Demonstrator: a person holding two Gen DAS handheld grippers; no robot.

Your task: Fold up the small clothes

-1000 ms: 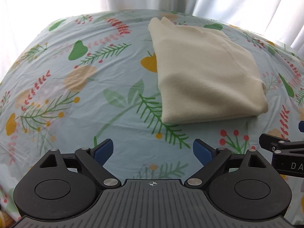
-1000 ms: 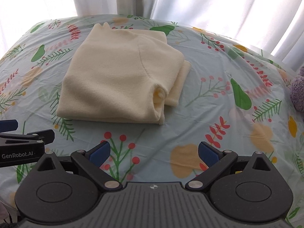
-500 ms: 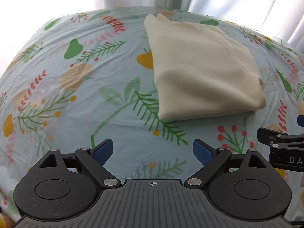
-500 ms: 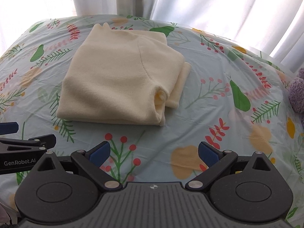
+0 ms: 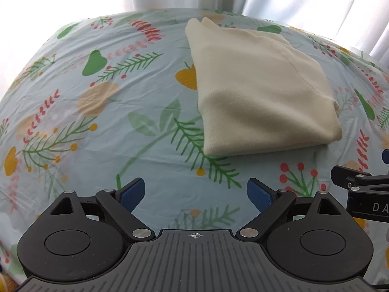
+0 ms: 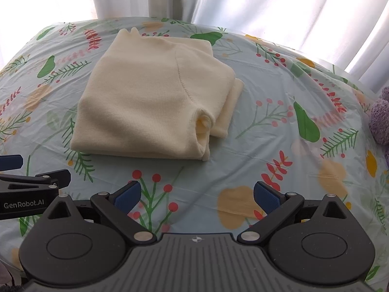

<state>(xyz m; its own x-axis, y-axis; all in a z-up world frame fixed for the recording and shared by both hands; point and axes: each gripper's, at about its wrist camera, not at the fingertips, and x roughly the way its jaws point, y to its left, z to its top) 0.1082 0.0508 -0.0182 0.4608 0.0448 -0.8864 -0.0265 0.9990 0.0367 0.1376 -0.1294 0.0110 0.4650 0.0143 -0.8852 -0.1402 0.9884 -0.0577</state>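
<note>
Your left gripper (image 5: 195, 193) is held level, jaws spread wide, blue pads (image 5: 132, 192) empty and pointing toward 12 o'clock. Your right gripper (image 6: 197, 194) matches it: jaws fully apart, nothing between them. Each gripper appears beside the other, at 3 and 9 o'clock respectively.

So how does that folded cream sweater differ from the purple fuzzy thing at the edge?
The folded cream knit sweater is pale, smooth and flat, lying mid-table; the purple fuzzy thing is darker, lumpy and shaggy, cut off at the right edge. Both rest on the floral tablecloth.
</note>
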